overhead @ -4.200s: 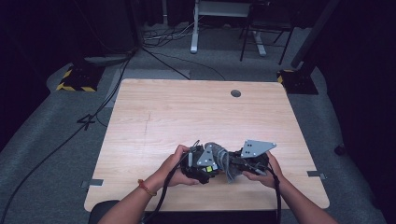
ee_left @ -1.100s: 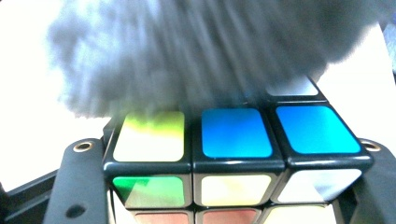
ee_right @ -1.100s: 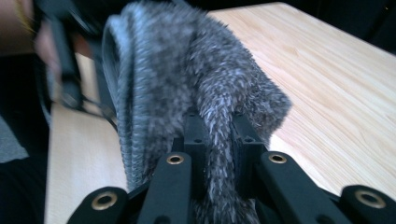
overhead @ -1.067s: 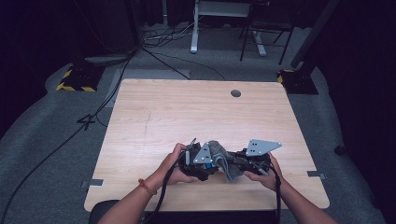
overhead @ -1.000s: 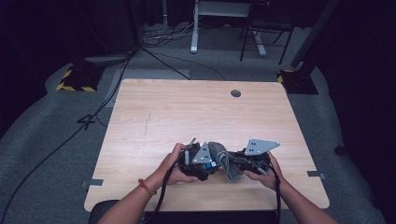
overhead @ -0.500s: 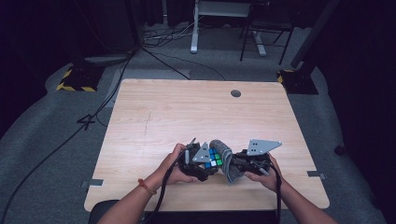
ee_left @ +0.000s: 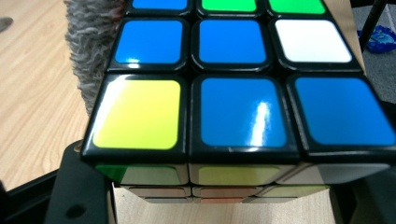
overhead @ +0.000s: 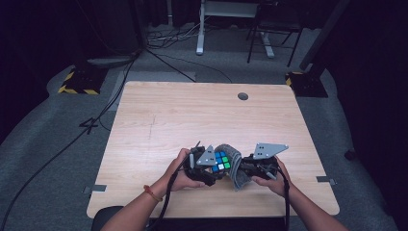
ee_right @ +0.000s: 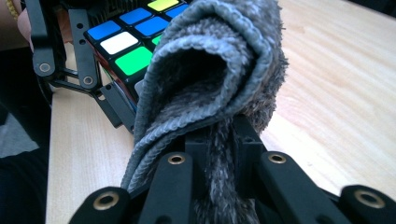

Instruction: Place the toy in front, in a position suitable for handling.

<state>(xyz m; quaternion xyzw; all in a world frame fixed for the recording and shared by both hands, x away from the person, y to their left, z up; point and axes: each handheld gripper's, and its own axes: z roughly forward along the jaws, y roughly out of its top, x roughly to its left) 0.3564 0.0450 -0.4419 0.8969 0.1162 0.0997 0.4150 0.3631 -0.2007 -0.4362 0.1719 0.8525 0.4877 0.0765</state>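
The puzzle cube (overhead: 221, 160) sits clamped between the left gripper (overhead: 204, 166)'s jaws, its blue-and-green face turned up. Just beside those jaws, the grey cloth (overhead: 235, 166) is pinched in the closed right gripper (overhead: 250, 166) and lies against the cube's far edge, probably touching. Pressing the cloth sideways could twist the cube out of its narrow hold onto the table (overhead: 159, 120).

One puzzle cube (overhead: 221, 161); one grey cloth (overhead: 234, 166); two tools, left (overhead: 210, 169) and right (overhead: 242, 166); one table (overhead: 192, 115).
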